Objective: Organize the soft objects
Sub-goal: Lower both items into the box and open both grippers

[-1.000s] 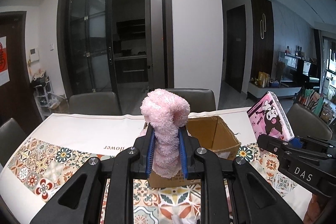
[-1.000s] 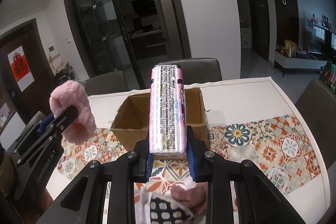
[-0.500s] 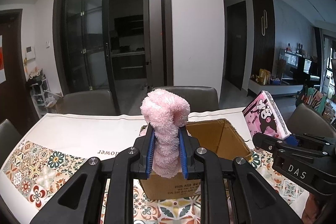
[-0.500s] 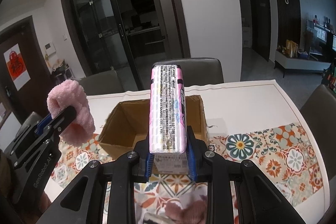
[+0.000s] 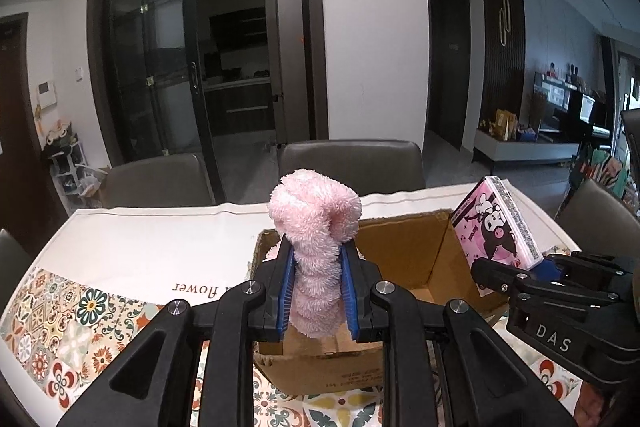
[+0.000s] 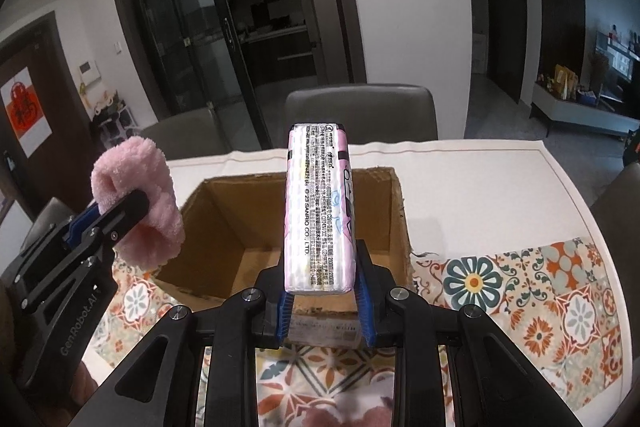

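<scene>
Spreading across both views, the table (image 6: pixel 500 187) wears a white cloth with a patterned floral runner, its near edge cut off by the gripper bodies. Grey chairs (image 5: pixel 352 163) stand along its far side, only their backs showing. An open cardboard box (image 6: pixel 224 227) sits on the runner; its floor is mostly hidden behind the held items, though a bit of pink fluff shows at its inner left wall in the left wrist view. The left gripper (image 5: pixel 316 291) is clamped on a fluffy pink towel roll (image 5: pixel 316 223), which stands upright between the blue pads and hangs over the box's near left corner. The right gripper (image 6: pixel 322 301) is clamped on a pink tissue pack (image 6: pixel 318 211), held on end above the box's near wall; its printed text is too small to read fully. Something pinkish lies blurred at the bottom edge of the right wrist view, hard to identify.
</scene>
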A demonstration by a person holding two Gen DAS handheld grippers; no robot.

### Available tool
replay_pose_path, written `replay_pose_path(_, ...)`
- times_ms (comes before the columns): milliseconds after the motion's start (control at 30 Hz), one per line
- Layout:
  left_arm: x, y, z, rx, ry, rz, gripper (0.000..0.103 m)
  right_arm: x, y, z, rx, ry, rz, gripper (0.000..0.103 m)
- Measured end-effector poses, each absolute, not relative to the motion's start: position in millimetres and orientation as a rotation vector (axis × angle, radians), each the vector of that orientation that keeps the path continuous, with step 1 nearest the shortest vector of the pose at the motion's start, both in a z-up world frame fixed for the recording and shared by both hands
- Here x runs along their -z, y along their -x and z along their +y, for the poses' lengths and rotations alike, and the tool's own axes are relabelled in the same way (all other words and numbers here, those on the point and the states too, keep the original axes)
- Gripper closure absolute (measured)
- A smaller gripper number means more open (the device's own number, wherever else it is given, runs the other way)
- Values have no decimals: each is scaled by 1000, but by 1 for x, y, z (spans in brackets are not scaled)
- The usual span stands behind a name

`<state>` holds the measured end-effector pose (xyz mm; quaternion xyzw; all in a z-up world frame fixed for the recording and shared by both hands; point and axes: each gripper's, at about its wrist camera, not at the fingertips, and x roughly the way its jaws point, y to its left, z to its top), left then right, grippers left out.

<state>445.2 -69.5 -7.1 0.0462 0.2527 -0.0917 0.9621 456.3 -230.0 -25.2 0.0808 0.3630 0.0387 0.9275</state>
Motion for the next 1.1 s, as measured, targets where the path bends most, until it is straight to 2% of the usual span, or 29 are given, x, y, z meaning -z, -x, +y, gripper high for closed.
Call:
replay_pose_path(300,30,-466,-80,205,-137,568,79,46,-480,-221,-87,-138,814,75)
replay_pose_path(533,46,-478,-82,207,-137,614,74,65,-495,-225,-98,-160,877,75)
replay_pose_path(733,50,-482,-82,213,-131,629,58,74,-500,-225,-102,-152,896,74)
replay_pose_path(767,50,-482,-82,212,-131,633,54,74,-501,-225,-105,-152,898,72)
replay_pose_path(800,50,-483,-80,211,-129,633,53,74,-501,-225,-107,-155,898,64)
replay_pose_path(867,49,-481,-79,210,-126,630,50,74,-502,-227,-103,-161,889,56)
replay_pose_path(1100,44,-475,-73,213,-102,615,41,64,-497,-232,-71,-152,855,56)
